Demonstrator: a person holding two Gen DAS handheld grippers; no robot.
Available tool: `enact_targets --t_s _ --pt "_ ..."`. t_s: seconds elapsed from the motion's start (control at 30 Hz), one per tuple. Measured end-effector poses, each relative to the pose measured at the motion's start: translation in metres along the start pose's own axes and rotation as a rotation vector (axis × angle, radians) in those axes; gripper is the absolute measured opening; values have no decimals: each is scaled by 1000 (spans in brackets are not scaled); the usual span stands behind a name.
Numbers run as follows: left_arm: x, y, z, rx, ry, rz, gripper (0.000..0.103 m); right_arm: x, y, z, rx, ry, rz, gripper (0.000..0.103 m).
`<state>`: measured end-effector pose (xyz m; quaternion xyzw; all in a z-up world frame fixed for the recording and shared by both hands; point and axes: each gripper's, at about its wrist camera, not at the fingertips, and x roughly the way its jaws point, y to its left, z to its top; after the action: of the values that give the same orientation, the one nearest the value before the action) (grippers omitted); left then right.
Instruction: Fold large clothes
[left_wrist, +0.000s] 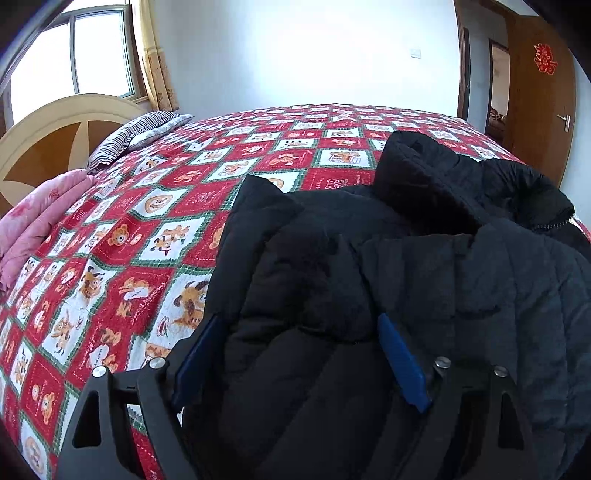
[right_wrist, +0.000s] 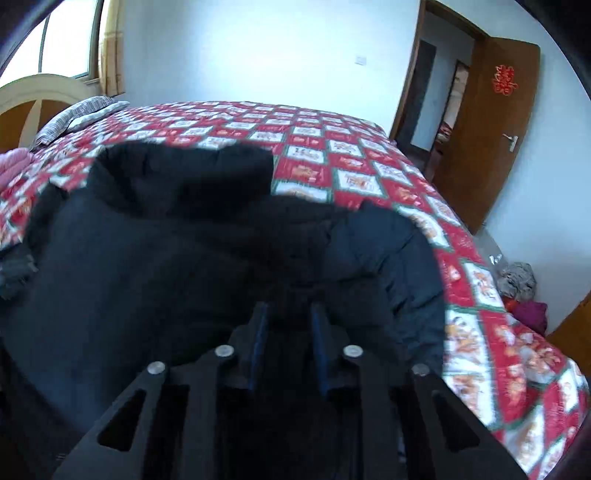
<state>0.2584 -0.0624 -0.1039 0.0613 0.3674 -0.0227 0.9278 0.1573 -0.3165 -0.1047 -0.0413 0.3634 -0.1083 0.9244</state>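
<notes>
A black padded jacket lies bunched on the red patterned bedspread. My left gripper is open wide, its blue pads on either side of a thick fold of the jacket at its near left part. In the right wrist view the jacket fills the lower left, and my right gripper has its blue pads close together with a bunch of jacket fabric between them. The right view is blurred. The collar stands up at the back.
A pink folded quilt and a striped pillow lie at the bed's head by the wooden headboard. An open wooden door is at the right. A pile of clothes lies on the floor beside the bed.
</notes>
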Motion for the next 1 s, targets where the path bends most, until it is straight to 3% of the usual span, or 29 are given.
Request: enact_targets --t_s 0.1,0.3,0.43,0.53,0.6,0.67,0.77,0.83,0.93,1.0 --pt "2 -3 1 4 -4 12 88 10 10 1 -39 13 -46 19" --pt "12 -5 4 -6 6 24 89 24 -19 3 105 34 105 13" --pt "10 0 2 -22 4 7 89 16 -5 1 47 34 43 14" --pt "8 7 -1 -44 12 -25 89 11 -3 6 34 47 53 13" --pt "6 10 -2 -52 16 -47 89 -6 -10 9 65 32 58 13" --pt "5 15 -2 -63 23 -68 89 -39 -15 9 110 -55 82 15" --pt "-2 20 -3 -68 34 -99 89 -69 -10 2 92 -97 116 16" --pt "-14 25 -5 -62 32 -121 89 -71 -5 -7 78 -73 144 16" --pt "-28 25 -16 14 8 -88 89 -46 -1 -29 42 34 152 16" --pt "-23 23 -21 29 25 -87 90 -44 -1 -36 51 14 157 15"
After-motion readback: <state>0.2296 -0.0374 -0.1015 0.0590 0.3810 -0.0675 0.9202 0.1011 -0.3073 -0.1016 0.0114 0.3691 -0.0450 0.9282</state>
